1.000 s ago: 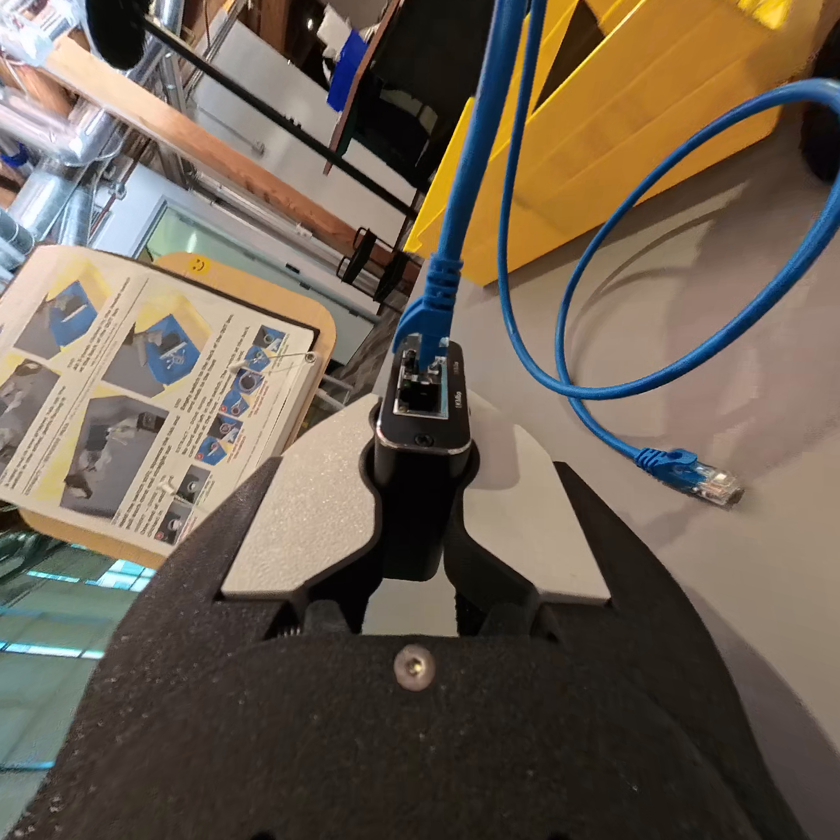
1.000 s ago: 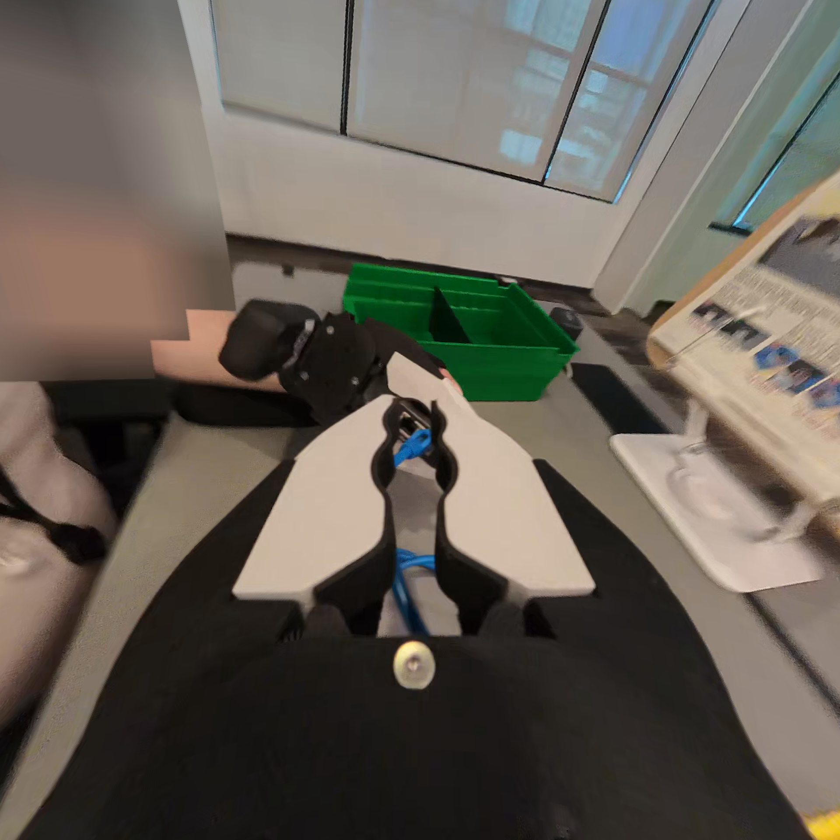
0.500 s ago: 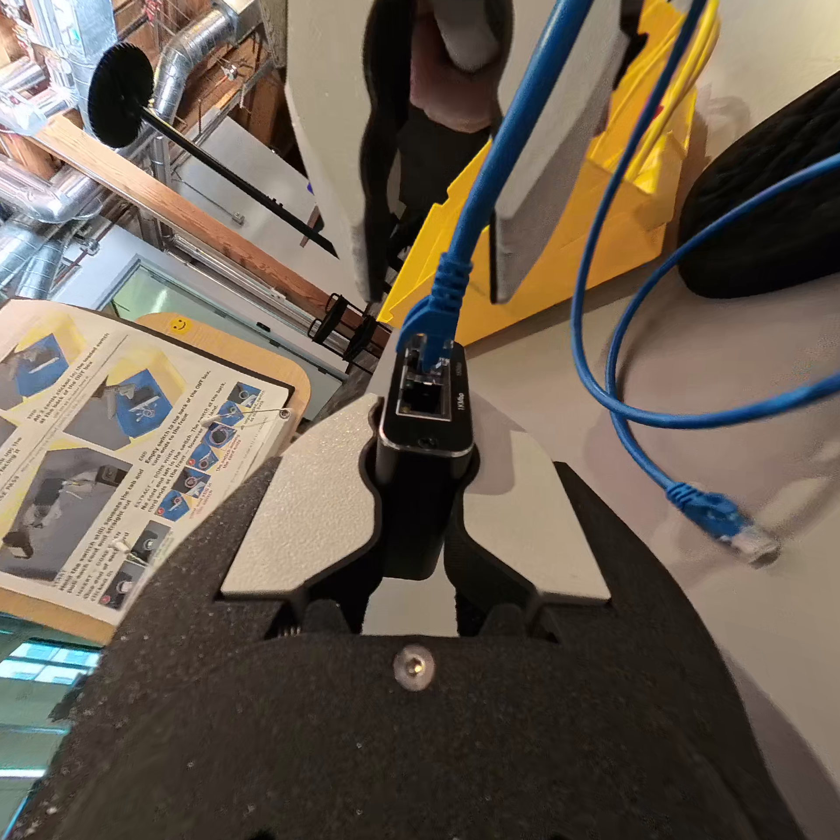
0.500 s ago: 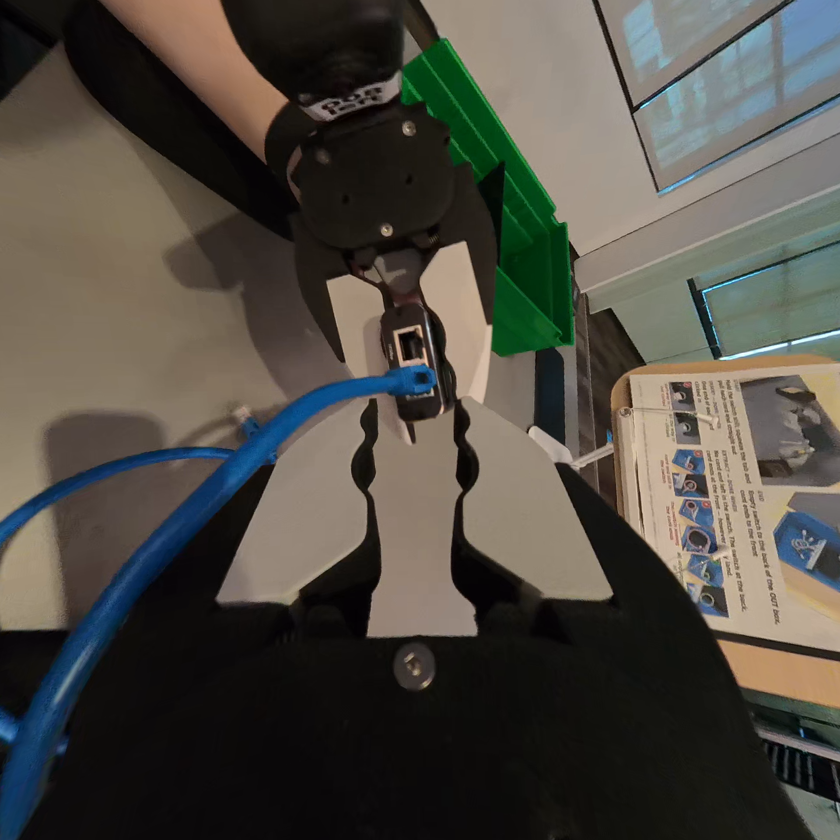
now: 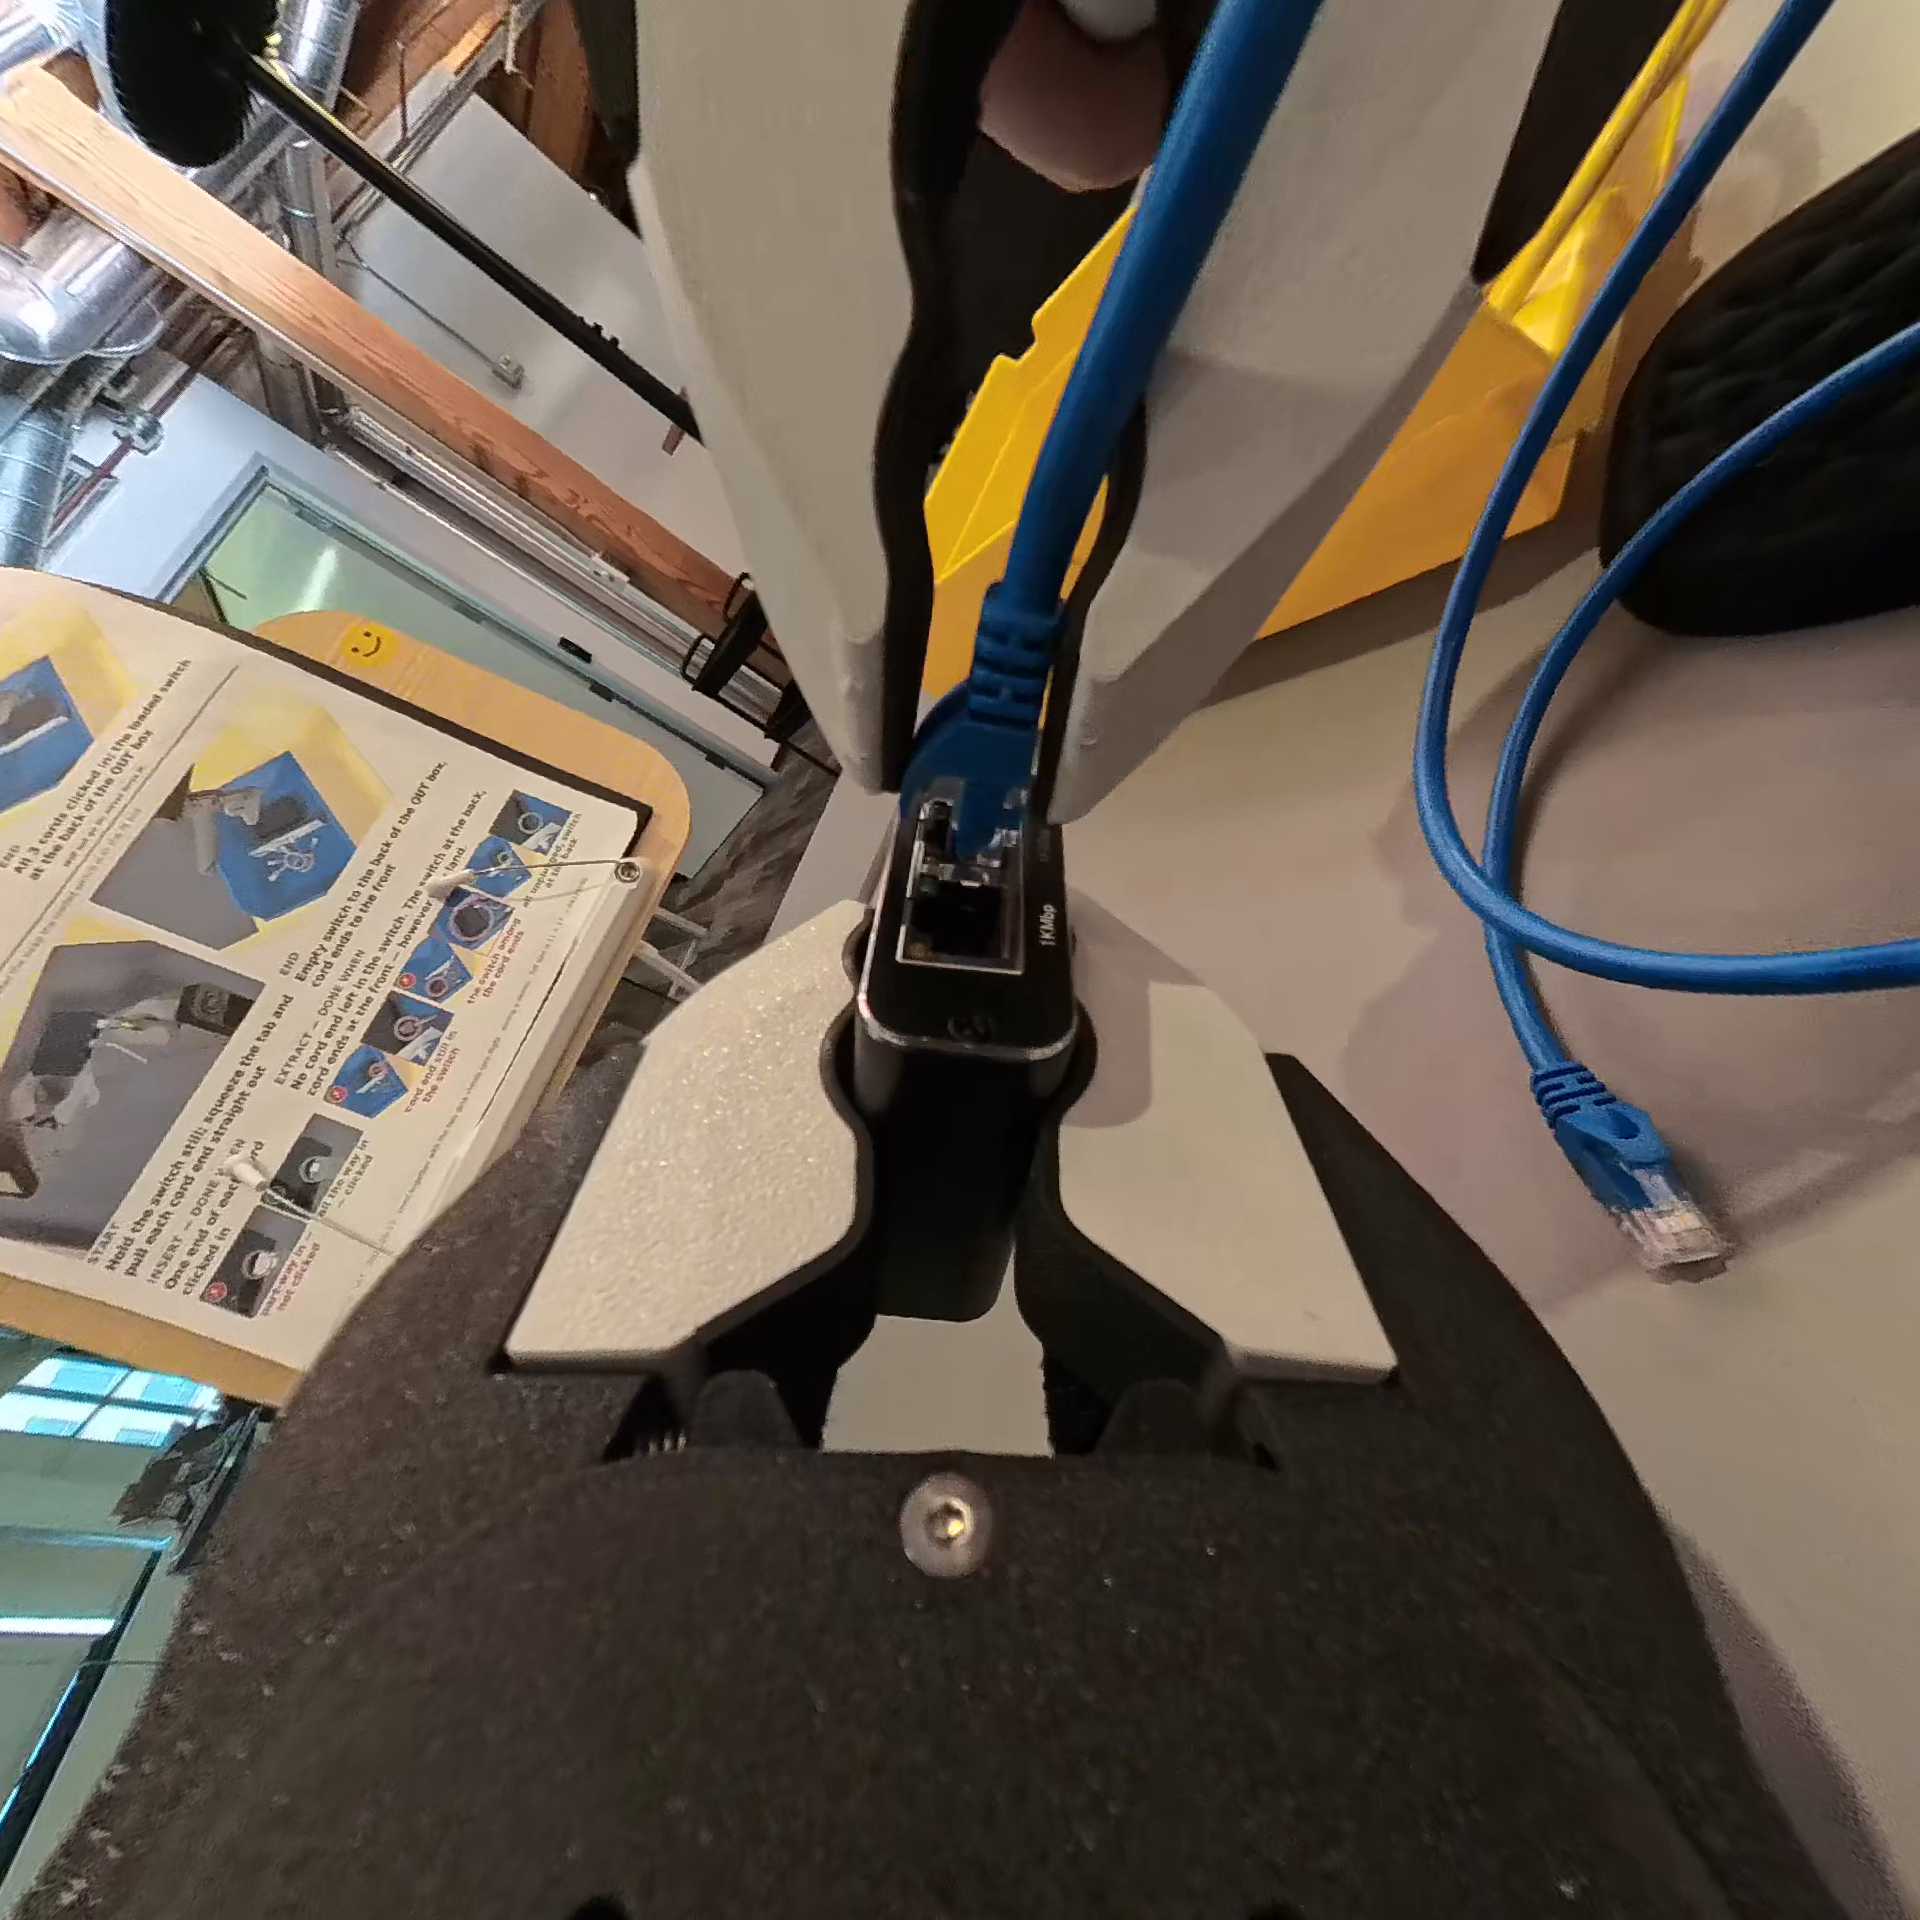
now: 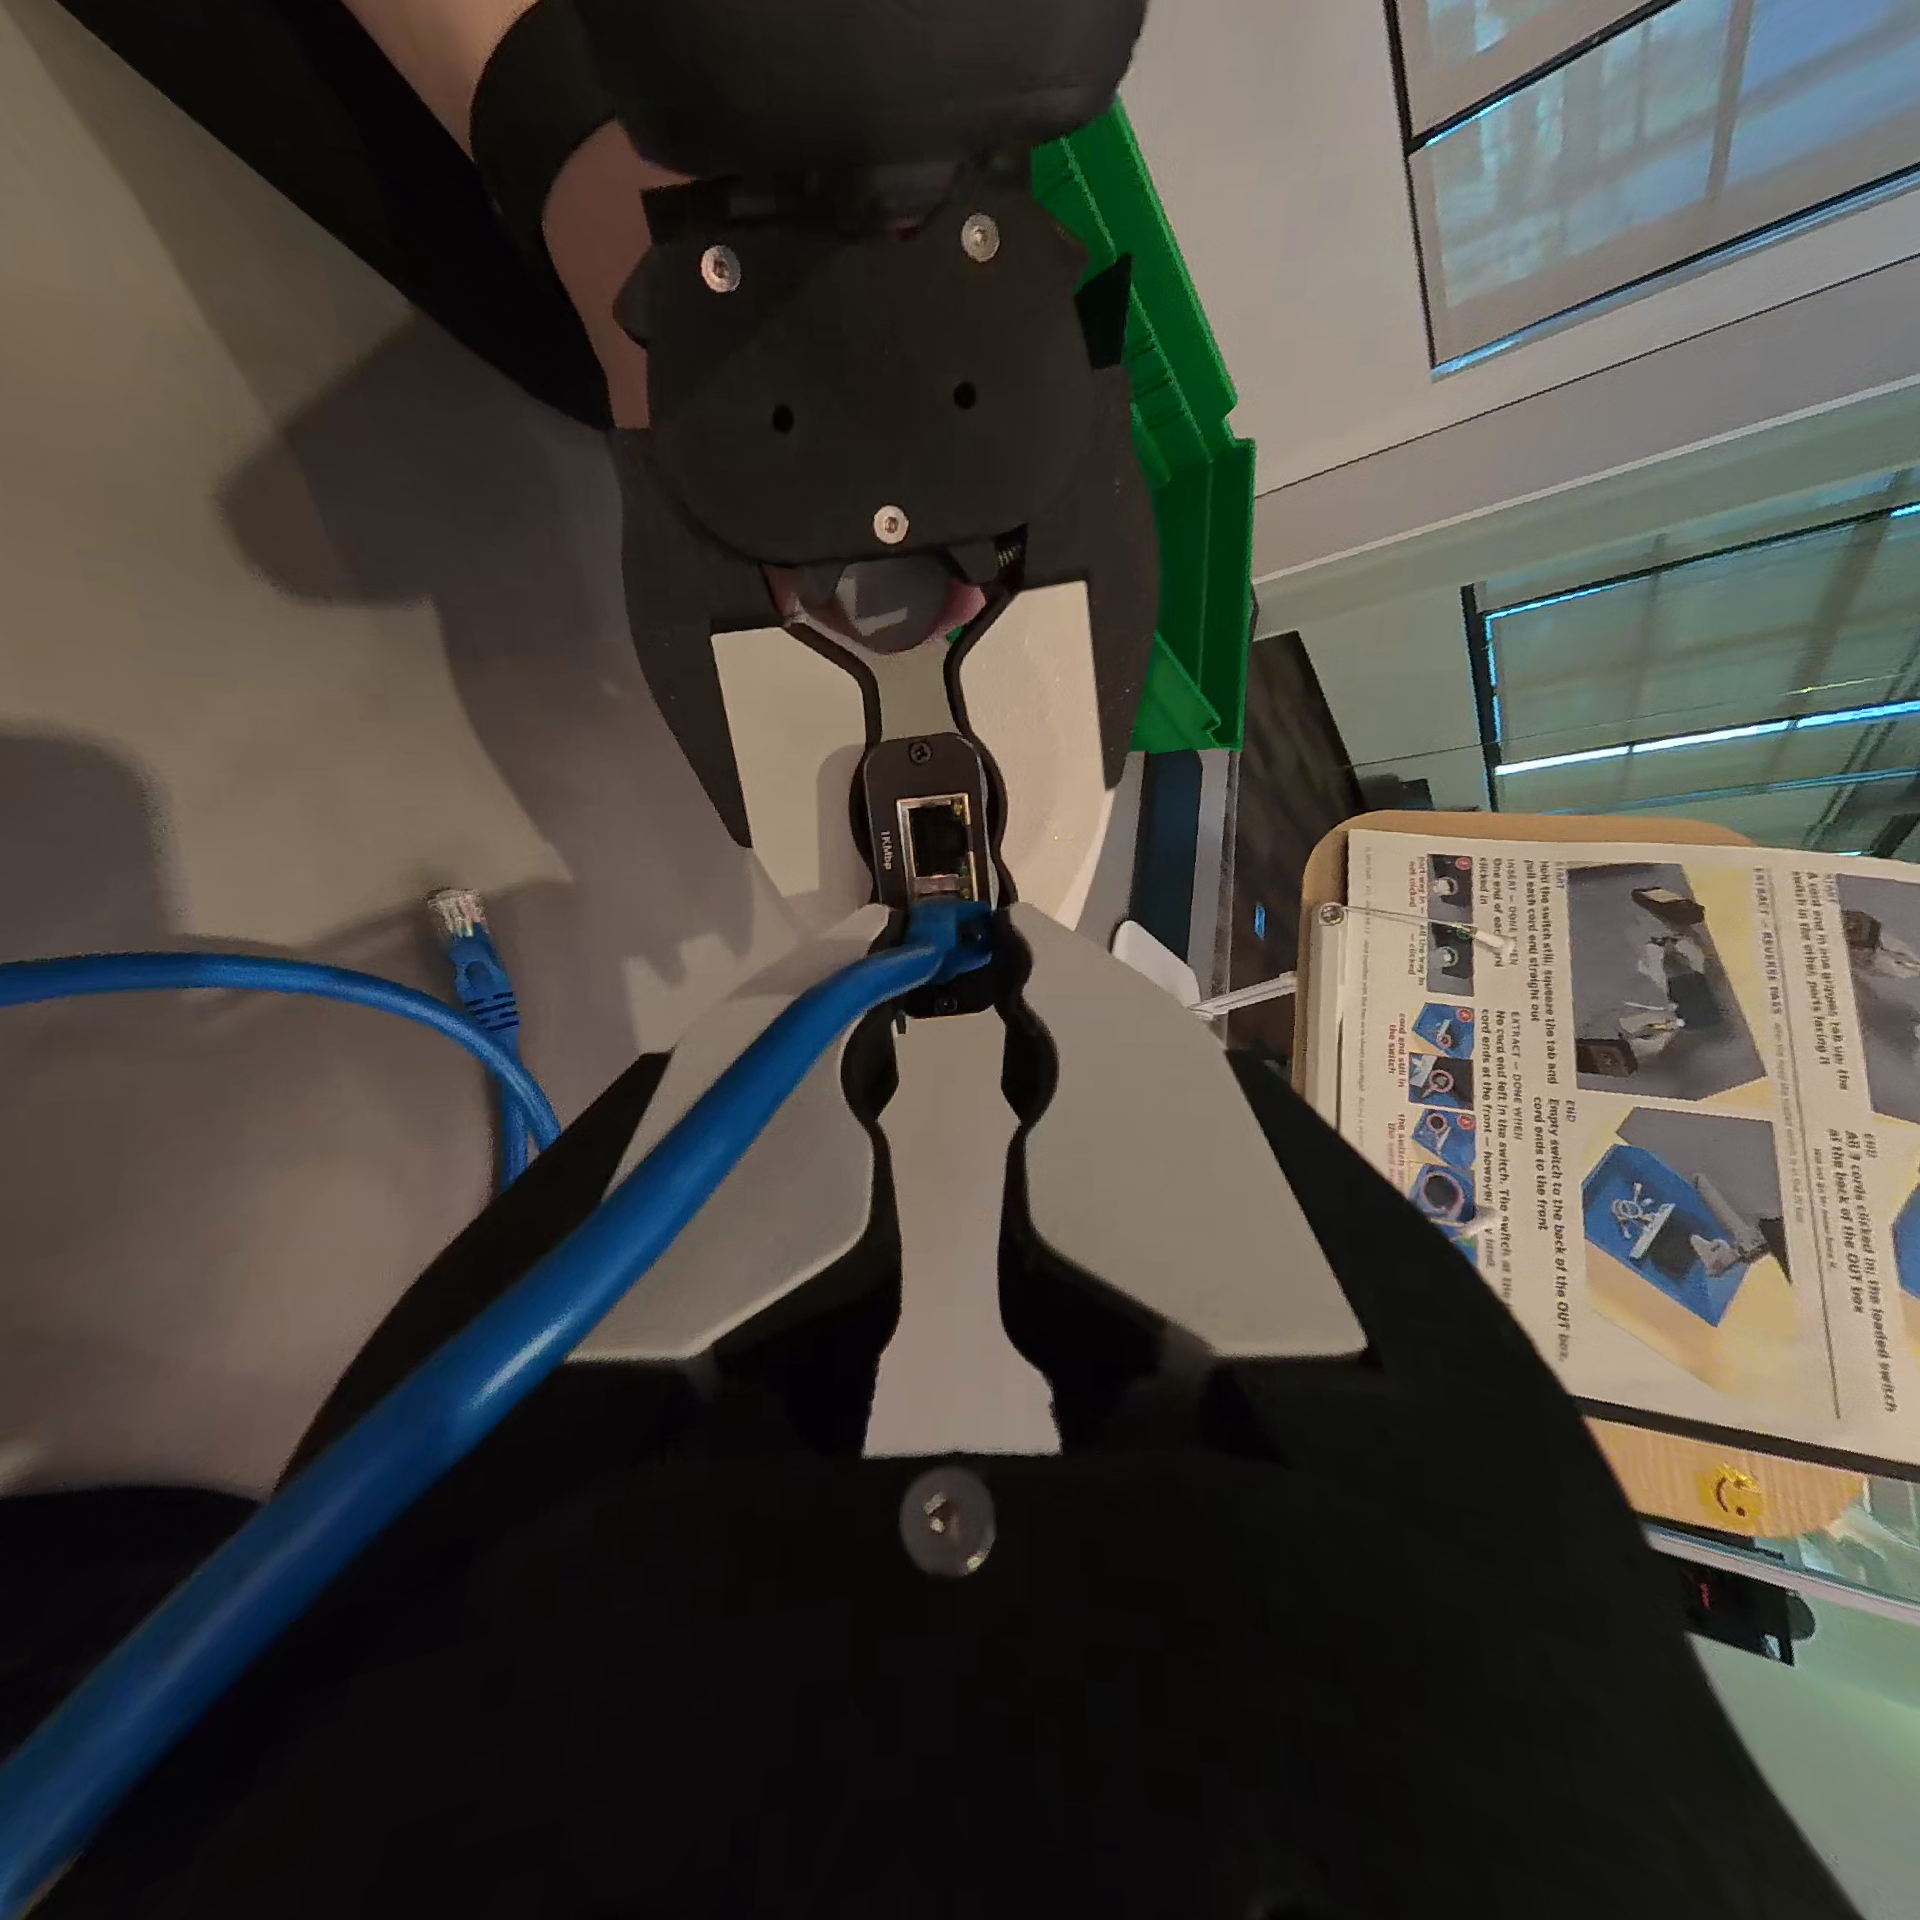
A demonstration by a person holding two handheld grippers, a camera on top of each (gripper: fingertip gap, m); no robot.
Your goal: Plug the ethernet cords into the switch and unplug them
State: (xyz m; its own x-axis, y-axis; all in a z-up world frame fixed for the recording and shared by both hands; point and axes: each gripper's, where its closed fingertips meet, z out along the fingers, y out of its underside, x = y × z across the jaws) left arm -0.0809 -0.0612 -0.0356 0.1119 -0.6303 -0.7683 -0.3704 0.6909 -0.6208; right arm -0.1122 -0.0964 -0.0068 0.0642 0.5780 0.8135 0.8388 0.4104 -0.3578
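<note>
Two grippers meet nose to nose over the table [image 5: 1299, 831]

Left gripper [image 5: 961, 997] points forward, fingers clamped on the black switch [image 5: 951, 1122]; right gripper [image 6: 940, 961] faces it, fingers grasping the blue plug [image 6: 940, 930] seated in the switch.

Blue cord [image 6: 416, 1382] cut off lower-left

Blue ethernet cord [image 5: 1091, 436] in a black switch [image 5: 961, 1039]; yellow bin [image 5: 1351, 468]; green bin [image 6: 1184, 540]; grey tabletop [image 5: 1351, 883]; grippers black with pale grey fingers [image 5: 717, 1143].
</note>
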